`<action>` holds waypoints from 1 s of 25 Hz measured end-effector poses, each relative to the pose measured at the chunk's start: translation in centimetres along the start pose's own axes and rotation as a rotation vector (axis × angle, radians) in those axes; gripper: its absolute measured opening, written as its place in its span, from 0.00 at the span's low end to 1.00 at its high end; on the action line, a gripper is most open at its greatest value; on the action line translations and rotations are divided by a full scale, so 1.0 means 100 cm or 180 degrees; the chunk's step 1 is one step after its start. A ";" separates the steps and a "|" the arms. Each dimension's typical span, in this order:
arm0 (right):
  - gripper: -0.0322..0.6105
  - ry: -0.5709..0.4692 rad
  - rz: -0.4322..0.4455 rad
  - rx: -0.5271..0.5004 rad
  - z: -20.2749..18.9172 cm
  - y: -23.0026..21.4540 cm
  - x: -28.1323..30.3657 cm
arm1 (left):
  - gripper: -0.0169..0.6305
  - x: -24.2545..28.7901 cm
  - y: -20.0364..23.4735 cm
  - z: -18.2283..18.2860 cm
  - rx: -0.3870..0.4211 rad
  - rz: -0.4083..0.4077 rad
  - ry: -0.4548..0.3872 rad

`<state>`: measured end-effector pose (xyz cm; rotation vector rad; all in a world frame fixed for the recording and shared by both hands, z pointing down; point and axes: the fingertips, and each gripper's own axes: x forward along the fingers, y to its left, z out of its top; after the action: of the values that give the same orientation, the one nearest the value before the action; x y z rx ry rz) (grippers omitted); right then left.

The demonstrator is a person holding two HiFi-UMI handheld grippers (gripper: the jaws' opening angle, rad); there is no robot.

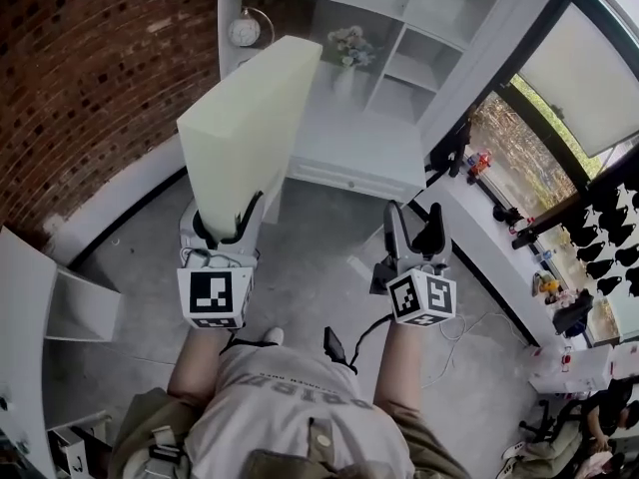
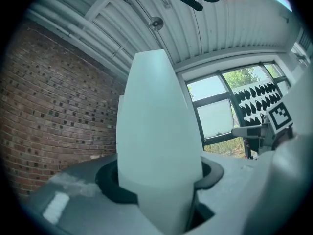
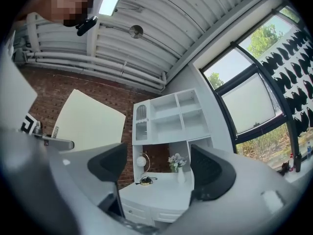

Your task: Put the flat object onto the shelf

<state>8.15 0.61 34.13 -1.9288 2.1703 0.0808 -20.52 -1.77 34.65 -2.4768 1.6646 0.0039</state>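
Note:
A flat, pale cream board [image 1: 248,128] stands on edge in my left gripper [image 1: 228,223], whose jaws are shut on its lower end. In the left gripper view the board [image 2: 156,131] rises straight up between the dark pads [image 2: 110,182]. My right gripper [image 1: 415,230] is held to the right, open, with nothing between its fingers [image 3: 212,173]. Through that gap I see the white shelf unit [image 3: 168,119] and its counter [image 3: 159,187]. The same shelf unit [image 1: 399,58] stands ahead of both grippers in the head view. The board [image 3: 88,124] also shows at the left of the right gripper view.
On the counter stand a round clock [image 1: 244,31] and a vase of flowers [image 1: 347,53]. A brick wall [image 1: 90,78] runs on the left. A white ledge with small objects [image 1: 499,218] and windows lie to the right. Another white shelf piece [image 1: 40,307] sits at the lower left.

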 end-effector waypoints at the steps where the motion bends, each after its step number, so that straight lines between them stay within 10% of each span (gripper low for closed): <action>1: 0.67 -0.0015 -0.0012 0.0004 0.001 -0.001 0.010 | 0.47 0.010 0.004 0.002 0.0010 -0.0016 -0.0014; 25: 0.67 0.0207 0.0269 0.0050 -0.044 -0.115 0.206 | 0.47 0.241 -0.027 -0.003 0.0046 0.0104 0.0016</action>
<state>16.77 -21.80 35.36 -1.8560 2.2871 0.0159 -8.82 -23.01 33.09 -2.4411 1.7007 -0.0104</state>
